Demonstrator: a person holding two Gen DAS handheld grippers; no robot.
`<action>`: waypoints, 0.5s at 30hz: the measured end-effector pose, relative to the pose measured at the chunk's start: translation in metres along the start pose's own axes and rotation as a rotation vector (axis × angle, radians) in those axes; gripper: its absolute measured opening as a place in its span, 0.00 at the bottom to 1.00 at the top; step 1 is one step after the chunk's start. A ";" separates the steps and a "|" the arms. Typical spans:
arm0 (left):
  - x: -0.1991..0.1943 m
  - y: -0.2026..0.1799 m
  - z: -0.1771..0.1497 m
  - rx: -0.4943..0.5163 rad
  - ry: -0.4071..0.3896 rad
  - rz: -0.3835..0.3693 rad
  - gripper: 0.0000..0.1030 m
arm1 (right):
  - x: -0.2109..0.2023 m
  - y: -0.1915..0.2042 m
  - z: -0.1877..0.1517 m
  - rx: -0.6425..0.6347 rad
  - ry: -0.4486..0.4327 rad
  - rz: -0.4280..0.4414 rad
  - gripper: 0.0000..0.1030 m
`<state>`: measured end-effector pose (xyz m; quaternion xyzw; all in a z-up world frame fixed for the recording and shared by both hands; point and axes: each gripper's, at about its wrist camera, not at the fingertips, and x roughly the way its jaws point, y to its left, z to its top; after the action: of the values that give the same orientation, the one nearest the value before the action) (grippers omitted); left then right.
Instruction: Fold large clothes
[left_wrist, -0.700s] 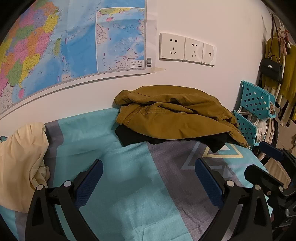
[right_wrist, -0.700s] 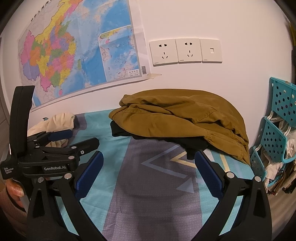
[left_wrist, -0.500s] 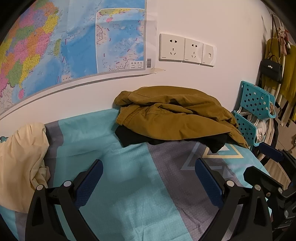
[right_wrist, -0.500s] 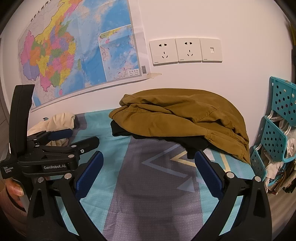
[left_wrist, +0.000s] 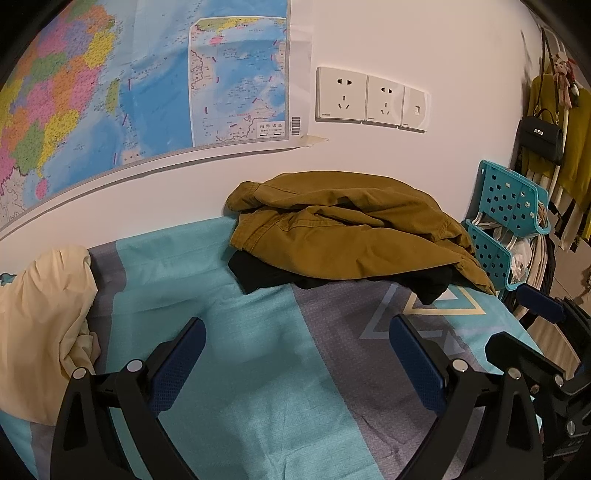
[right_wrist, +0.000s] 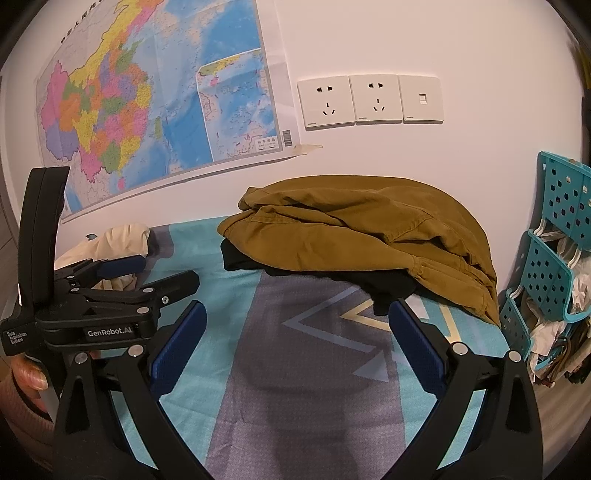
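Note:
A crumpled mustard-brown jacket (left_wrist: 343, 229) lies against the wall on the far side of the bed, on top of a black garment (left_wrist: 258, 271). Both show in the right wrist view too, the jacket (right_wrist: 362, 229) over the black garment (right_wrist: 384, 284). My left gripper (left_wrist: 295, 345) is open and empty, hovering over the teal and grey bedsheet (left_wrist: 229, 332), short of the pile. My right gripper (right_wrist: 295, 332) is open and empty, also short of the pile. The left gripper shows at the left in the right wrist view (right_wrist: 147, 277).
A cream cloth bundle (left_wrist: 40, 314) lies at the bed's left. A teal perforated rack (left_wrist: 506, 225) with clothes stands off the bed's right edge. A map (left_wrist: 110, 85) and wall sockets (left_wrist: 369, 99) are on the wall behind. A black handbag (left_wrist: 541, 134) hangs far right.

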<state>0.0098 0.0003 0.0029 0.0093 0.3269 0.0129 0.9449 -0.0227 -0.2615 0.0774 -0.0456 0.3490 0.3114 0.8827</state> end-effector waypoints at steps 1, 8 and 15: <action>0.000 0.000 0.000 -0.001 0.000 0.001 0.93 | 0.000 0.000 -0.001 0.000 0.000 -0.001 0.95; 0.001 0.001 0.001 -0.029 -0.005 -0.018 0.93 | -0.001 0.000 0.000 -0.004 0.001 -0.008 0.94; 0.006 0.001 0.004 -0.044 0.006 -0.026 0.93 | 0.003 -0.002 0.006 -0.024 0.005 -0.007 0.94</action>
<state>0.0173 0.0019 0.0025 -0.0159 0.3294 0.0081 0.9440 -0.0164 -0.2599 0.0793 -0.0581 0.3472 0.3123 0.8823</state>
